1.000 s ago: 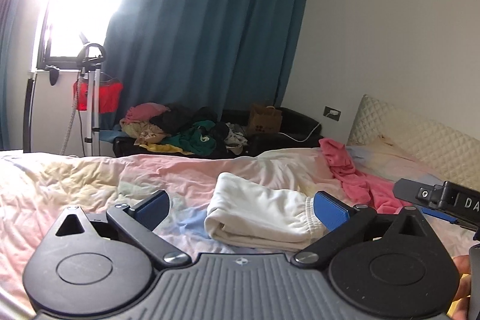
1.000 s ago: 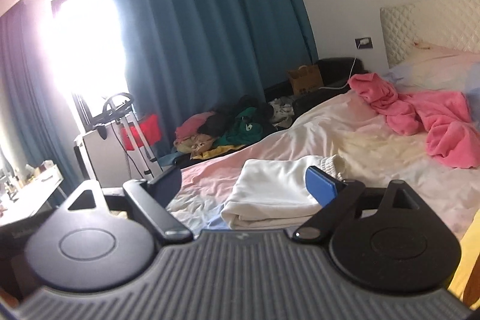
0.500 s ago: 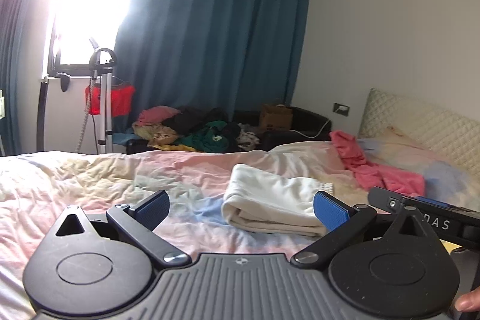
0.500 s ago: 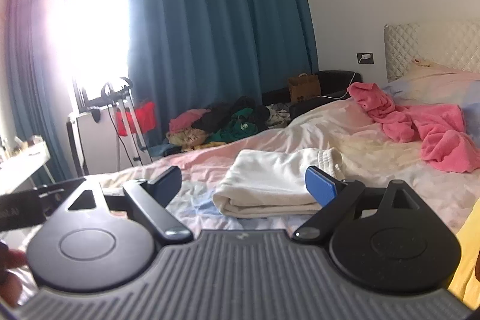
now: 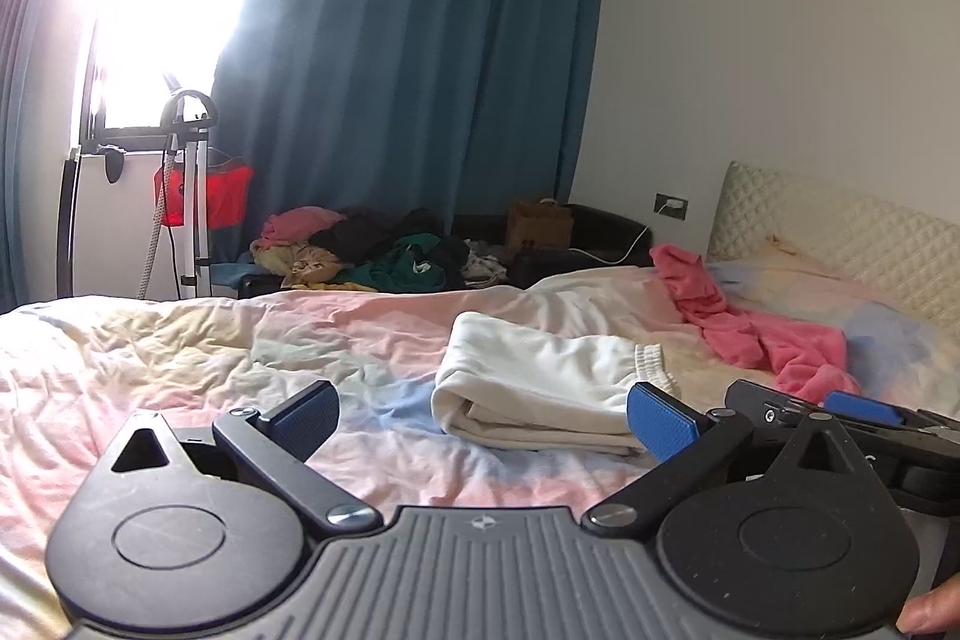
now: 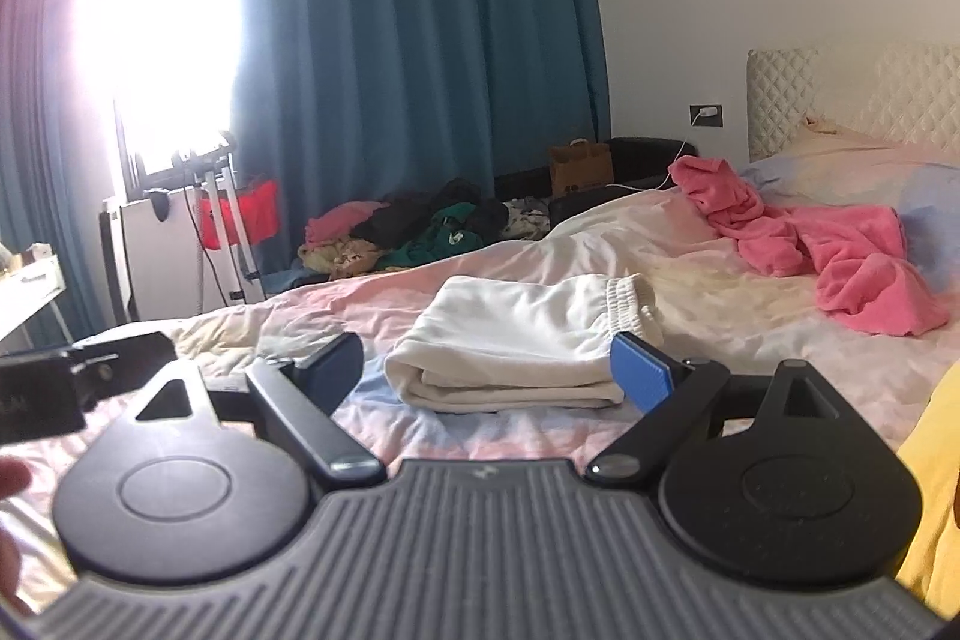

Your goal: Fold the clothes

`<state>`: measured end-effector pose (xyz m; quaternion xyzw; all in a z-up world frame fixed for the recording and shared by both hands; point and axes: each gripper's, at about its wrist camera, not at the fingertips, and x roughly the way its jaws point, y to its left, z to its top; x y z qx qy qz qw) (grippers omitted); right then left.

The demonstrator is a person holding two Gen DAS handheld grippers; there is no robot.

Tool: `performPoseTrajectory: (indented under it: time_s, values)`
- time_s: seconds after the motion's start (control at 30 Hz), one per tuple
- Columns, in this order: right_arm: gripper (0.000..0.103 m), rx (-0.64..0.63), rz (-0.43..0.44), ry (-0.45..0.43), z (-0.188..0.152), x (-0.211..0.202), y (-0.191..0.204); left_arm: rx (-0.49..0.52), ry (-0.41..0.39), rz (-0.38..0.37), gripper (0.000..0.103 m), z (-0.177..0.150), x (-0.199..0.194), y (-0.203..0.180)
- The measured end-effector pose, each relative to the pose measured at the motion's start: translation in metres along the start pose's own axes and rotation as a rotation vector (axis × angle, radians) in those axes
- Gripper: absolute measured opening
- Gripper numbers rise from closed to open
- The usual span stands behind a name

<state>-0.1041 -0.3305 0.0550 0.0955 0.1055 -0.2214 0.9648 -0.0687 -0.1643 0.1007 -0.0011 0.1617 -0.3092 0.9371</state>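
Note:
A folded white garment [image 5: 540, 382] with an elastic waistband lies flat on the pastel bedsheet [image 5: 180, 364]. My left gripper [image 5: 486, 415] hovers just in front of it, open, with nothing between its blue pads. My right gripper [image 6: 489, 367] is also open and empty, facing the same white garment [image 6: 516, 340] from close by. A crumpled pink garment [image 6: 840, 244] lies near the headboard, to the right of the white one. Each gripper shows at the edge of the other's view: the right gripper [image 5: 840, 412], the left gripper [image 6: 78, 376].
Beyond the bed, a heap of loose clothes [image 5: 372, 256] lies on a dark sofa beside a brown paper bag [image 5: 537, 226]. A garment steamer stand [image 5: 192, 196] is by the window. Yellow cloth [image 6: 930, 490] shows at the right wrist view's lower right edge.
Both grippers have sunk lower toward the bed, and the right one has rolled level. Both stay open; the white garment has not moved.

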Motion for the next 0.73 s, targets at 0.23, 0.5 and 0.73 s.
performPoseTrajectory:
  time_s: [0.23, 0.5, 0.73]
  values:
    - [0.090, -0.011, -0.010, 0.014, -0.012, 0.008, -0.003, -0.008, 0.001, 0.032, 0.103, -0.003, 0.005, 0.003]
    - [0.090, -0.029, -0.011, 0.026, -0.013, 0.008, 0.000, 0.014, 0.022, 0.032, 0.103, -0.008, 0.013, -0.001]
    - [0.090, -0.028, -0.033, 0.049, -0.011, 0.010, -0.003, 0.024, 0.016, 0.027, 0.103, -0.008, 0.010, 0.000]
